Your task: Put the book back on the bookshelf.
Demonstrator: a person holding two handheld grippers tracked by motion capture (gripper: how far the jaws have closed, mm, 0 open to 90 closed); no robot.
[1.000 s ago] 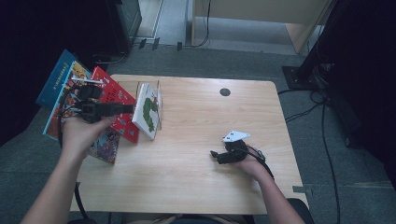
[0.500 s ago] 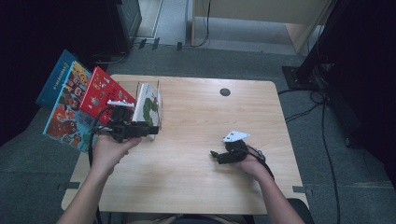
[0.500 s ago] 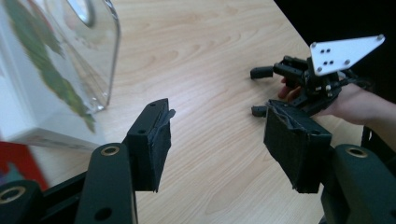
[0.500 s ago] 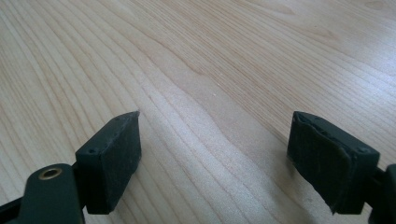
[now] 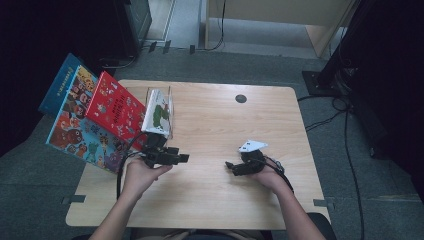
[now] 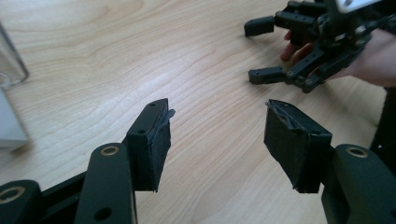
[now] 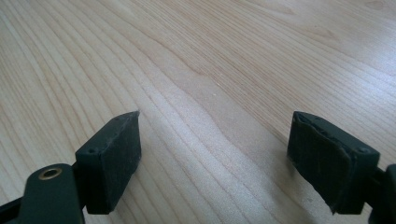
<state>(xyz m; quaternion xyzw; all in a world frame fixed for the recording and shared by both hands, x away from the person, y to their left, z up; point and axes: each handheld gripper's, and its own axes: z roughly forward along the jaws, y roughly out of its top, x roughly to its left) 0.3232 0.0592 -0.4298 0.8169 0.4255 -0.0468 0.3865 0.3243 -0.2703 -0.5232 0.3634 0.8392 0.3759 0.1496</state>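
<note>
Several picture books lean at the table's left edge: a blue one (image 5: 59,85), a colourful one (image 5: 75,132) and a red one (image 5: 112,107). A white book with a green picture (image 5: 157,112) stands in a clear holder (image 5: 169,95). My left gripper (image 5: 182,158) is just in front of that holder, pointing right, open and empty (image 6: 217,121). My right gripper (image 5: 230,167) lies low on the wood at centre right, pointing left, open with bare wood between its jaws (image 7: 212,135). The two grippers face each other across a gap, and the right gripper (image 6: 280,51) shows in the left gripper view.
The wooden table (image 5: 215,125) has a small black round hole (image 5: 241,98) near its far edge. Cables trail from both grippers. Grey carpet, dark equipment and cables (image 5: 350,125) surround the table. The holder's clear corner (image 6: 11,70) is at the left gripper's left.
My left gripper has moved from the leaning books at the left edge rightward, to in front of the clear holder. The right gripper has stayed put.
</note>
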